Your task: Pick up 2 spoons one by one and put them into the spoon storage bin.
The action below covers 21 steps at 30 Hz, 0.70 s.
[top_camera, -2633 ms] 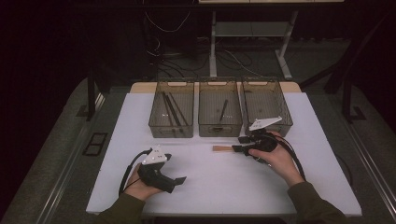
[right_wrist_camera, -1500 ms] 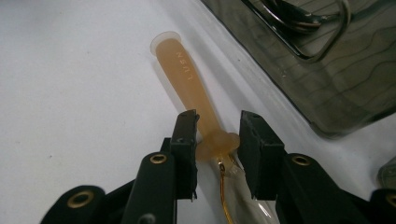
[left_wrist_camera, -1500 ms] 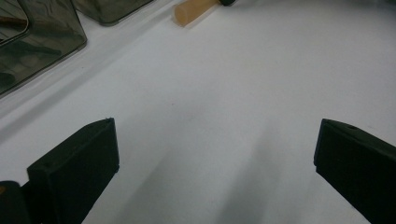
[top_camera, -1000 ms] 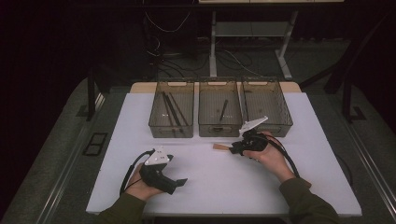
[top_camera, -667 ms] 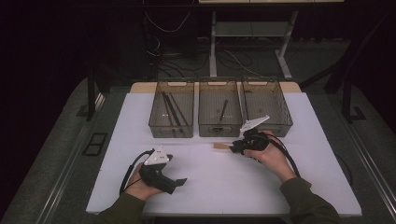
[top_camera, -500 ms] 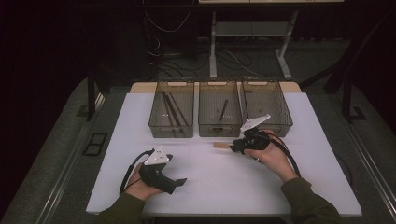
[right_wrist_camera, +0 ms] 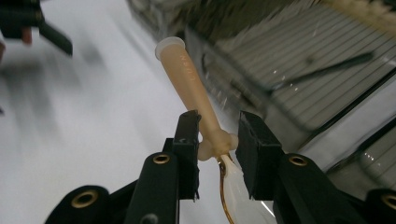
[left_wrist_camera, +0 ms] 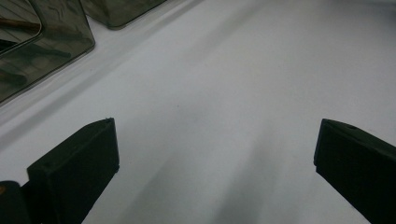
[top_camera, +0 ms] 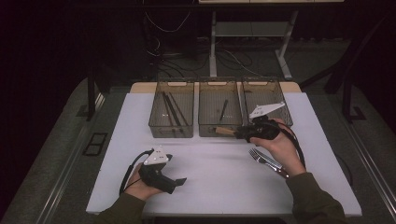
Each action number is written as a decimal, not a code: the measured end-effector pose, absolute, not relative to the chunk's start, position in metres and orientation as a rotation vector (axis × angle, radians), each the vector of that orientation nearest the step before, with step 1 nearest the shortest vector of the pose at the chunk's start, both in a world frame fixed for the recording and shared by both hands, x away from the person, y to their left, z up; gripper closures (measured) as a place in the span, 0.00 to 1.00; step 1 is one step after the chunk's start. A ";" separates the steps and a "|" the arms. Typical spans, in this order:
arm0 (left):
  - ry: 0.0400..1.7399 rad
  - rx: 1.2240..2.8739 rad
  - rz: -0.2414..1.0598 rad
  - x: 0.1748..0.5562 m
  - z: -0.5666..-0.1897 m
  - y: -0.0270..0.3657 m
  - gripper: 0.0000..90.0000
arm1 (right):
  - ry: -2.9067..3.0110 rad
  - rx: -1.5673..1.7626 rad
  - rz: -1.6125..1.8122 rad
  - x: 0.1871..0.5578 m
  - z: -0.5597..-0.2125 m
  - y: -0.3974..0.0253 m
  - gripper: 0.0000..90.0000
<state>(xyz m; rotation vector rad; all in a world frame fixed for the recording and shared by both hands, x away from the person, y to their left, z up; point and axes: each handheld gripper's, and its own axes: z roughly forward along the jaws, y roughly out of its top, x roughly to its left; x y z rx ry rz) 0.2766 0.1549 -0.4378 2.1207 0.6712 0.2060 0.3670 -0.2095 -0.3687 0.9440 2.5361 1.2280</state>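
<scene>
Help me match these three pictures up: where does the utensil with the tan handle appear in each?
High view: tan-handled utensil just right of centre, clamped in the right hand-held gripper, by the middle bin.
Right gripper view: centre, handle rising between the jaws.
Left gripper view: I can't make it out.
Shared landmark: the bins.

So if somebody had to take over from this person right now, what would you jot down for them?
Right gripper: shut on a utensil with a cream handle, lifted beside the front of the middle bin.
Left gripper: open, holds nothing, low over the white table.
Fork: lying on the table beside the right hand.
Done: left bin holds long dark sticks, middle bin one dark utensil.
Left: probably drop the held utensil into a bin, then sort the fork.
</scene>
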 end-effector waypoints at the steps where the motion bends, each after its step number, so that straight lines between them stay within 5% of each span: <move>1: 0.671 2.118 0.207 0.277 -0.438 0.155 0.00 | 2.521 0.952 1.232 0.371 -0.365 -0.209 0.78; 21: 0.662 2.109 0.200 0.276 -0.438 0.154 0.00 | 2.487 1.082 1.219 0.428 -0.353 -0.173 0.77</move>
